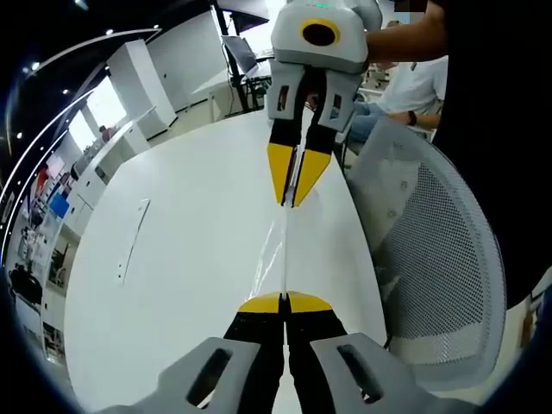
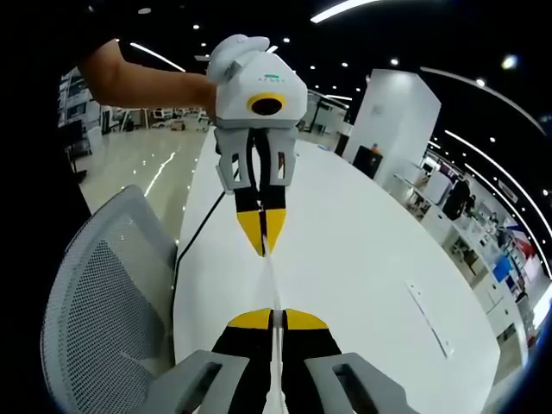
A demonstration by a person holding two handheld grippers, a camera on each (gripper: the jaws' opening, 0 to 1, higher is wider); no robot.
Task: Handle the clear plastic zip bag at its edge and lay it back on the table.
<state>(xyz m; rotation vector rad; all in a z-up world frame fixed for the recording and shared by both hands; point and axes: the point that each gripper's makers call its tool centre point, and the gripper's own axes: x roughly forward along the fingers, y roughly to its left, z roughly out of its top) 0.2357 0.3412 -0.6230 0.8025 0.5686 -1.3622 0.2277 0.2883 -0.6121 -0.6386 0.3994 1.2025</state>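
In the left gripper view, our left gripper (image 1: 284, 299) rises from the bottom with its yellow-tipped jaws pressed together on the near edge of the bag (image 1: 278, 250). The clear bag runs away from us as a thin, taut strip above the white table (image 1: 181, 259). At its far edge the right gripper (image 1: 293, 200) comes in from the top, jaws pinched on the bag as well. A hand (image 1: 379, 39) holds that gripper. A grey mesh chair (image 1: 435, 259) stands just beside the table on the right of this view.

In the right gripper view, our right gripper (image 2: 276, 316) has its jaws clamped on the bag (image 2: 272, 280), seen edge-on as a thin pale line. The left gripper (image 2: 263, 248) faces us from above, jaws closed on the opposite edge, held by a hand (image 2: 228, 52). The table (image 2: 371, 259) spreads below and to the right, and the chair (image 2: 103, 293) sits at the left.
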